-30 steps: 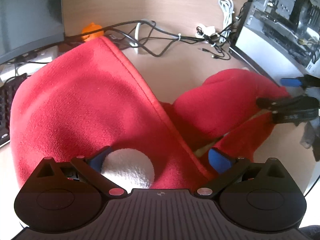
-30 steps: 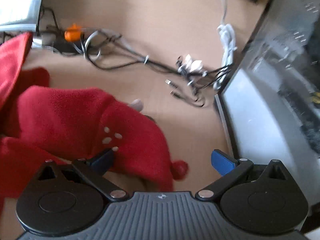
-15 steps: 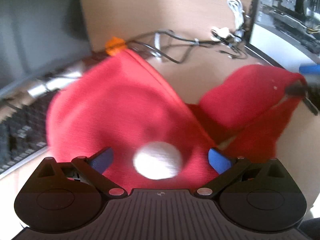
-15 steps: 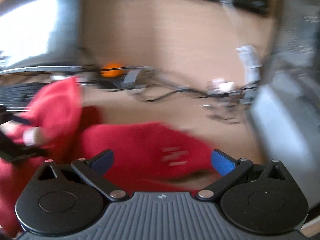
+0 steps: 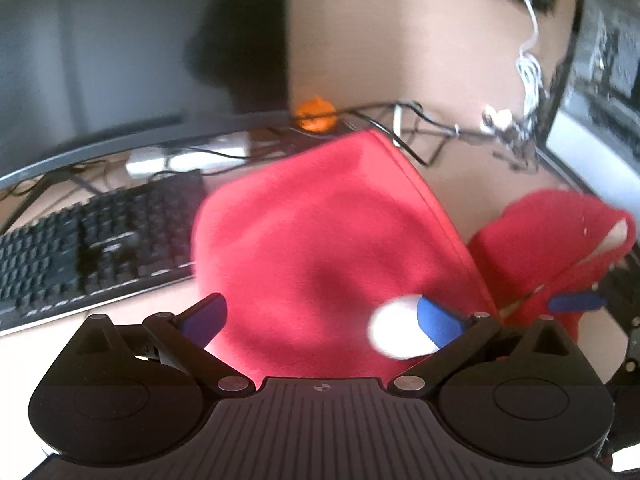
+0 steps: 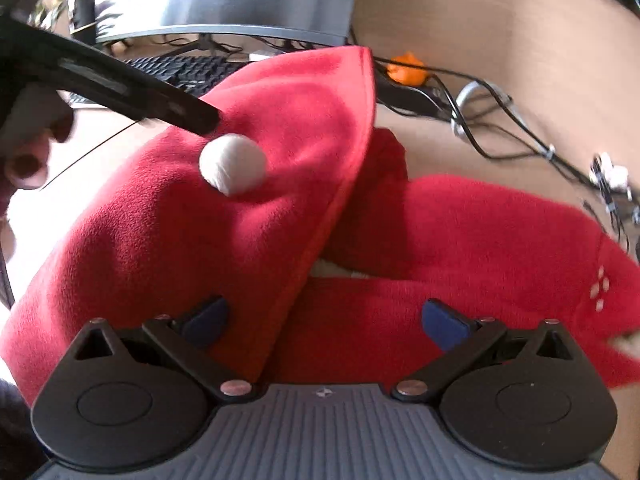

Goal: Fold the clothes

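We see both views in bright daylight, with fisheye bending at the edges. The left wrist view is smeared by motion blur; the keyboard (image 5: 100,240) and cables (image 5: 420,128) are soft. Glare whitens the desk (image 6: 44,208) at left, and soft shadows cross the red fleece (image 6: 280,184).
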`<state>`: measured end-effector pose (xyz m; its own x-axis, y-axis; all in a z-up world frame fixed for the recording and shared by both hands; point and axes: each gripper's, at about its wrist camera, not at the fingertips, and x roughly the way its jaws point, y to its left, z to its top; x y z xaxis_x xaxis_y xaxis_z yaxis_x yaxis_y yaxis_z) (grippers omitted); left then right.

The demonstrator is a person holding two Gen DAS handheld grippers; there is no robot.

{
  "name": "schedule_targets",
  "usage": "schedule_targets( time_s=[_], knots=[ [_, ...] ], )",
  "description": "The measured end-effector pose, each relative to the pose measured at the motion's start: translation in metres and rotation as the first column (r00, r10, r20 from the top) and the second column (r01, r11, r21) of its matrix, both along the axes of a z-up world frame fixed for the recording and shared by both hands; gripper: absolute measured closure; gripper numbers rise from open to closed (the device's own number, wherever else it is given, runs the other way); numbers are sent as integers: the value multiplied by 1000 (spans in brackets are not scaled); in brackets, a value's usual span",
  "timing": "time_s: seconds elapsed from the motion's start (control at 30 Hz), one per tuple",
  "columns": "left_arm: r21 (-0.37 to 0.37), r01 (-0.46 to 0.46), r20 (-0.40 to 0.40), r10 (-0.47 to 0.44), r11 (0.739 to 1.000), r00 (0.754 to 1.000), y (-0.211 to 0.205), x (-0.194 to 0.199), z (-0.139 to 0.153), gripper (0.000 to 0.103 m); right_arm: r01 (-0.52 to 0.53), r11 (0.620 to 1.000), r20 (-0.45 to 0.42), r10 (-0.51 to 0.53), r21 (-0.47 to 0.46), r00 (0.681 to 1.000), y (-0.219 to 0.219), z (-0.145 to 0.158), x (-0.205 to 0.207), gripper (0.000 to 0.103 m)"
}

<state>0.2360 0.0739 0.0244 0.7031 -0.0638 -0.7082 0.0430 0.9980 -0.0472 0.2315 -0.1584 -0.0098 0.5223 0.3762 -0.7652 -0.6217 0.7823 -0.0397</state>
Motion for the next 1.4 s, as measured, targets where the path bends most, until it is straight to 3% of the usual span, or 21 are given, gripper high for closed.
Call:
schedule_targets(
  time_s=[0.1,0.2,0.37,0.5,0.6,0.73,0.83,0.93,1.0,1.13,1.23,1.4],
  knots=[
    [-90,-48,-92,40,995,995,27,3,-13,0,52,998,0,-52,19,999,-3,-2,-5,0],
    [-155,-32,-176,4,987,984,32,17,-34,0,100,994,-3,-100,36,995,-4,-2,-9,0],
    [-196,56,-135,-83,979,987,11,52,-37,0,149,988,0,-149,39,989,7,-2,-19,0],
    [-191,60,-104,-81,980,991,2,81,-37,0,96,995,26,-96,35,995,34,-1,-21,0],
    [-140,91,-85,-103,986,991,-2,81,-31,0,35,999,79,-35,4,996,39,4,-23,0],
    [-98,102,-54,-108,990,993,7,62,-25,0,105,994,82,-107,32,991,4,17,-25,0],
    [-110,33,-49,-39,993,998,36,46,-21,0,168,986,66,-167,-14,984,-18,12,-21,0],
    [-61,-132,-53,129,989,990,77,33,-25,0,179,983,66,-176,-38,982,-24,5,-21,0],
    [-20,-263,-47,262,965,964,108,28,-31,0,175,983,77,-170,-52,982,-21,5,-23,0],
    [22,-462,-56,462,887,885,162,30,-51,0,180,981,78,-174,-75,982,-16,5,-24,0],
    [1,-516,-82,514,857,854,185,35,-62,0,184,979,73,-178,-89,981,-15,5,-23,0],
    [-10,-503,-76,501,864,862,198,40,-67,0,189,976,68,-182,-109,981,-11,4,-21,0]
  ],
)
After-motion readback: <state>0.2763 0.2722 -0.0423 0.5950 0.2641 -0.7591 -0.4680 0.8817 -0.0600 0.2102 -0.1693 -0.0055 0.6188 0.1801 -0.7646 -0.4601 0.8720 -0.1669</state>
